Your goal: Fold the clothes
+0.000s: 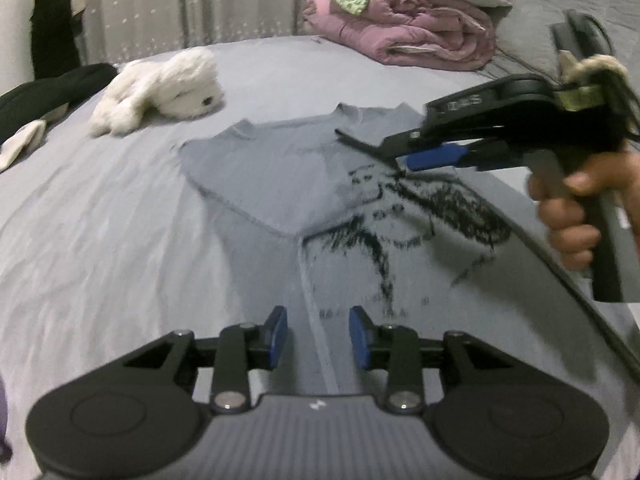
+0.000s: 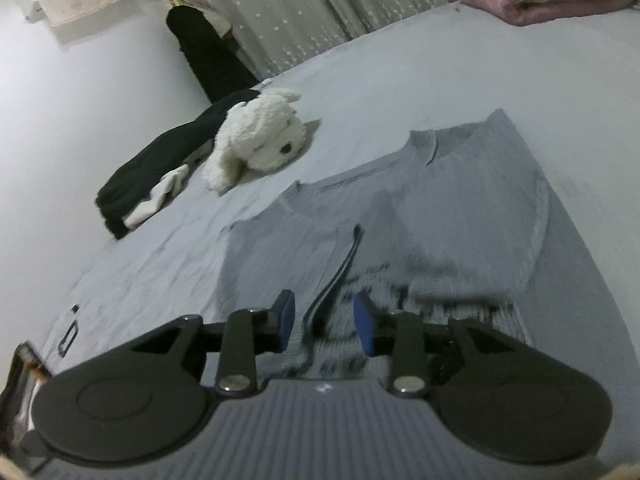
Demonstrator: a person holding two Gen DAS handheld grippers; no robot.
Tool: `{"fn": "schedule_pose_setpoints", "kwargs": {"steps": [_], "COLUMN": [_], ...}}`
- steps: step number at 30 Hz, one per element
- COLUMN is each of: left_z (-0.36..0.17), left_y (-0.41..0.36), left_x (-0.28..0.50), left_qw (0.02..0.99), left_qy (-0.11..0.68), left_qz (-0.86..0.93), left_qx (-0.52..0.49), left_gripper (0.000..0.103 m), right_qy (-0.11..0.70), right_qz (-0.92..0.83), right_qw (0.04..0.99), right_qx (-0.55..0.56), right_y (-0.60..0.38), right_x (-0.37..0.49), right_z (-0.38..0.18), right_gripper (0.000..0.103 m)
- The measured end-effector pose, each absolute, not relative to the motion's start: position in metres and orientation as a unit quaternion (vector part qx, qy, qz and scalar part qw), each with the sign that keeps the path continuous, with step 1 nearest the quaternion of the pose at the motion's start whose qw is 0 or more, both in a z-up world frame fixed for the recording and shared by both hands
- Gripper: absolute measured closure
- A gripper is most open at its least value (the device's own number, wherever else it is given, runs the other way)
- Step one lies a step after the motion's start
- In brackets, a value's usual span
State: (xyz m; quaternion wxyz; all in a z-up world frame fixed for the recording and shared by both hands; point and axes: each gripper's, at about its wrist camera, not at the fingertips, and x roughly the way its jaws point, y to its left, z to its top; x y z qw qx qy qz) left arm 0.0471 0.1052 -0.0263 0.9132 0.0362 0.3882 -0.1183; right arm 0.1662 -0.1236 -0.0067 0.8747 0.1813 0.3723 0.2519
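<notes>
On the left part of the bed (image 1: pixel 100 240) we see a black garment (image 1: pixel 44 92) at the left edge, and beside it a white plush toy (image 1: pixel 160 88). In the middle of the bed lies the grey T-shirt (image 1: pixel 280 184), flat on the sheet. Its long axis runs from the near edge of the bed to the far edge, and its neck opening points to the far edge, toward the curtain (image 1: pixel 180 4). One sleeve is folded inward over the body, so a diagonal edge crosses the cloth, and the black print is visible on the right half. At the far right corner of the bed there is a pink blanket (image 1: pixel 420 28), rolled.

We hold the left gripper (image 1: pixel 318 334) over the lower part of the shirt; its blue pads stand apart and nothing is between them. The right gripper (image 2: pixel 325 326) is over the print; its pads are also apart, and a dark strap hangs in the gap without being pressed.
</notes>
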Motion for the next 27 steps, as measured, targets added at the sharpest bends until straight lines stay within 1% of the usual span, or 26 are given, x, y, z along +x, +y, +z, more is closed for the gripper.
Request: {"fn": "schedule_pose_setpoints", "kwargs": {"steps": [12,27], "left_z": [-0.02,-0.027], "left_y": [0.097,0.088], "left_x": [-0.03,-0.094], "left_qw": [0.911,0.911], "left_qy": [0.395,0.4], "left_qz": [-0.102,-0.073], "left_qx": [0.054,0.072], "left_gripper": [0.068,0.068], "right_qy": [0.386,0.402], "right_qz": [0.269,0.284], "right_qw": [0.862,0.845], "right_qx": [0.19,0.211], "right_y": [-0.128,-0.132], "right_x": [0.081,-0.003], "right_z": [-0.006,-0.024], "right_gripper": [0.066,0.066]}}
